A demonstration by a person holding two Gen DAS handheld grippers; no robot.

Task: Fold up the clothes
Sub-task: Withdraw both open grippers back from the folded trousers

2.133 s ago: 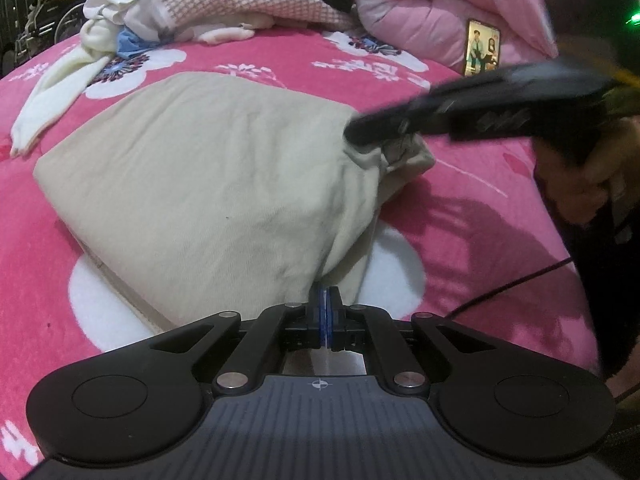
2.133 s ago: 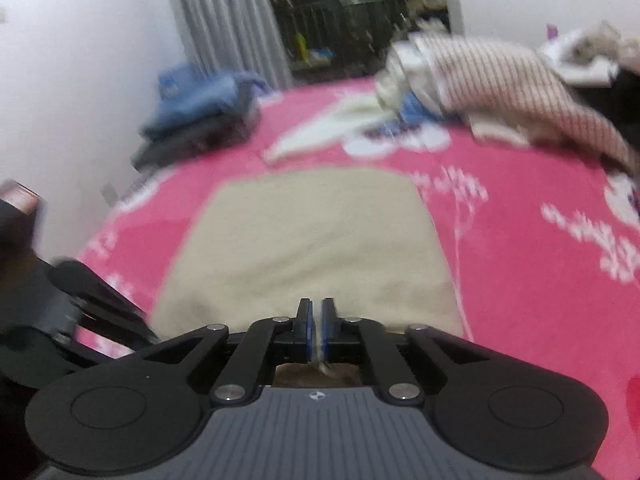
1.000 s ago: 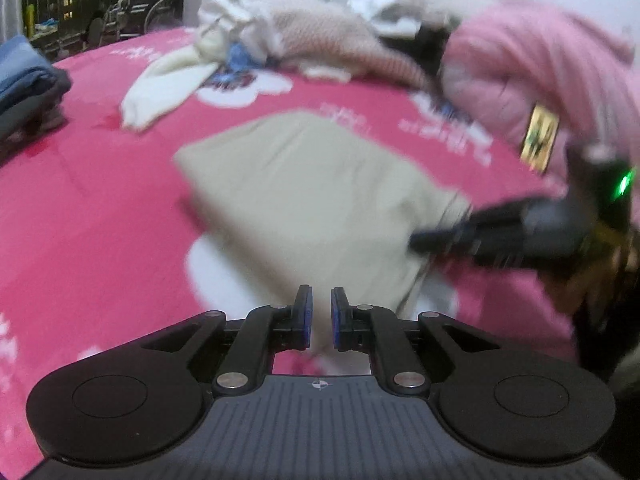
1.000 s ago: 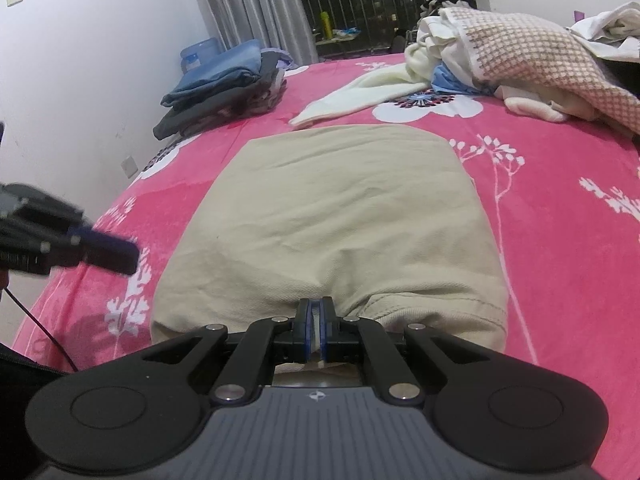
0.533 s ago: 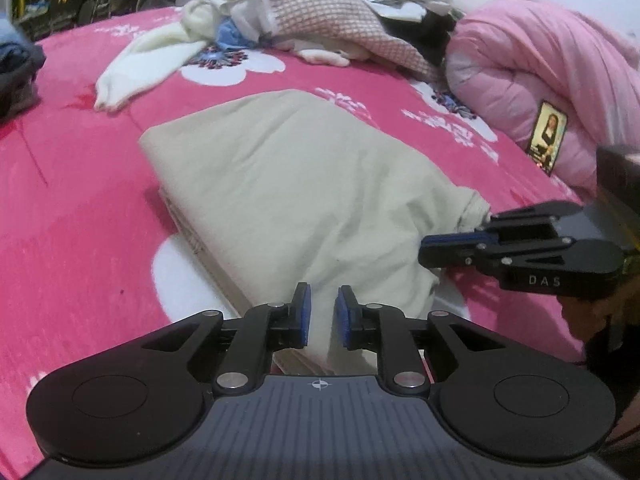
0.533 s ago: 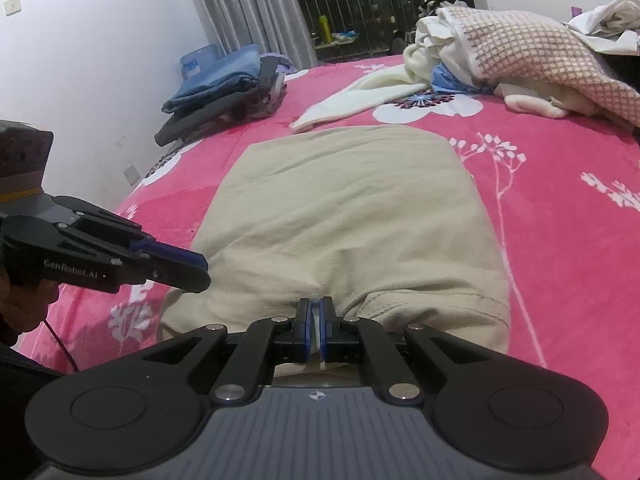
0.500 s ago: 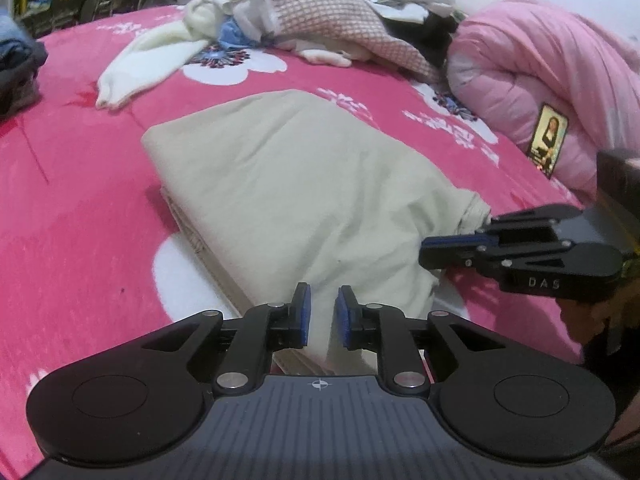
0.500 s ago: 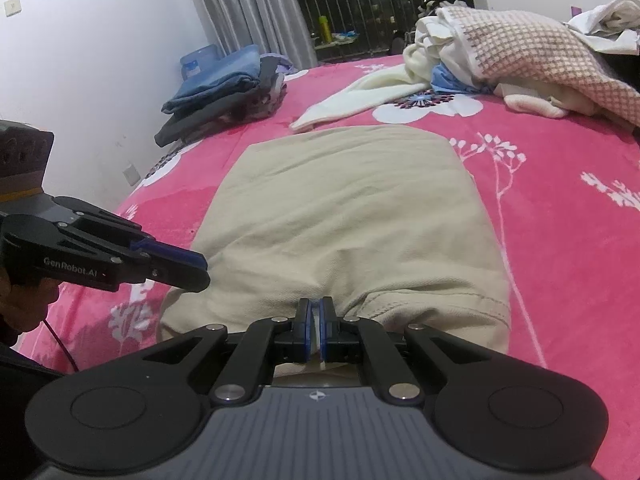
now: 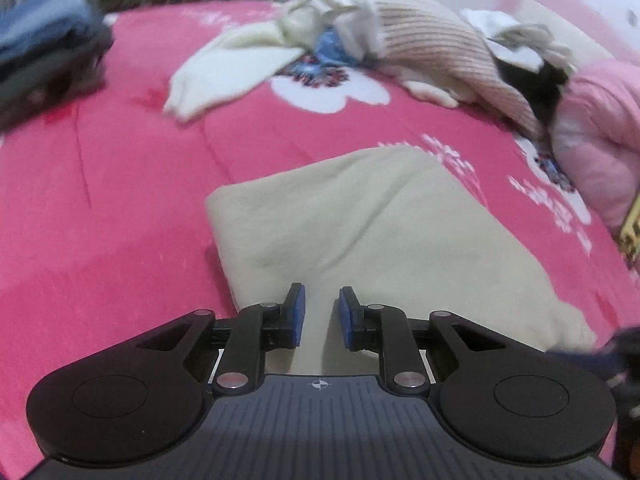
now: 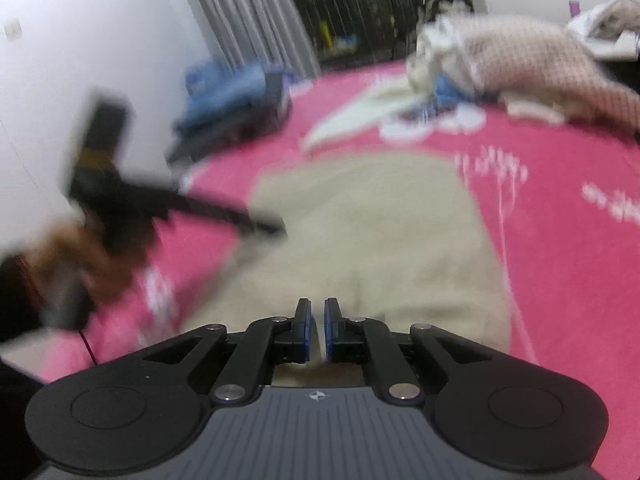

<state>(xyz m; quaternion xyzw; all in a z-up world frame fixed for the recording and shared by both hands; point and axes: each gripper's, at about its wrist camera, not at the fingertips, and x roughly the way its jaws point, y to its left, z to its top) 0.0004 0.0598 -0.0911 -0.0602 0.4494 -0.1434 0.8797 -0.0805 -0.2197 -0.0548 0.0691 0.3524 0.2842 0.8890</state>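
A pink flowered bed (image 9: 120, 200) fills both views, with a heap of unfolded clothes (image 9: 400, 52) toward 12 o'clock. The folded beige garment (image 9: 380, 232) lies flat at its centre. The left claw (image 9: 322, 316) hovers released over the garment's near edge. The right claw (image 10: 316, 330) has just been easing apart, a narrow gap showing, nothing pinched, cloth beneath.

Hand-held grippers: two, the left hand-held gripper (image 9: 322, 316) and the right hand-held gripper (image 10: 316, 330). Folded beige garment (image 9: 384, 232): one. Unfolded clothes heap (image 9: 400, 52): one. Folded dark stack (image 10: 236, 96): one. Pink bed (image 9: 100, 200): one.
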